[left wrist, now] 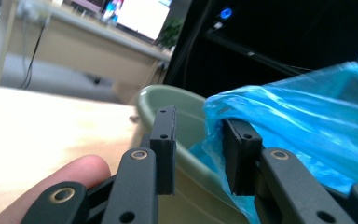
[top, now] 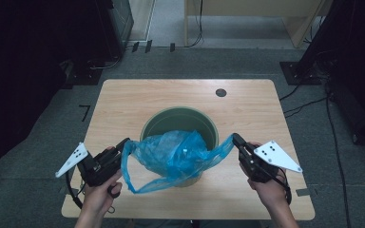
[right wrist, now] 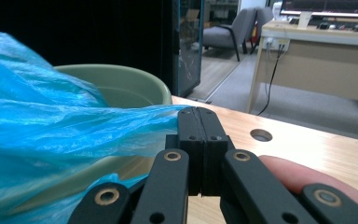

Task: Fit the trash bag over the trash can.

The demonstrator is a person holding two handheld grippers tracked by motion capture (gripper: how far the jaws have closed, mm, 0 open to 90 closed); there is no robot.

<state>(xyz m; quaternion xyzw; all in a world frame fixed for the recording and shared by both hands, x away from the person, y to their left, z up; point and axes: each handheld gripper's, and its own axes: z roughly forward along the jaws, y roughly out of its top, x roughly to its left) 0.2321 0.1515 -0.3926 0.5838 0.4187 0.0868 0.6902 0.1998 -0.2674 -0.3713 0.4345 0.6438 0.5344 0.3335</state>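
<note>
Over round green bin (top: 179, 124), crinkly blue plastic bag (top: 176, 154)

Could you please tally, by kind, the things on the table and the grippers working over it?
Green bin: 1
Blue plastic bag: 1
Grippers: 2, the left gripper with its jaws apart beside the bag, the right gripper shut on the bag's edge
Total: 4, all at one wooden table

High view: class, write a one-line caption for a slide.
Two hand-held grippers, left and right, stretch a blue plastic bag over a green bin.
</note>
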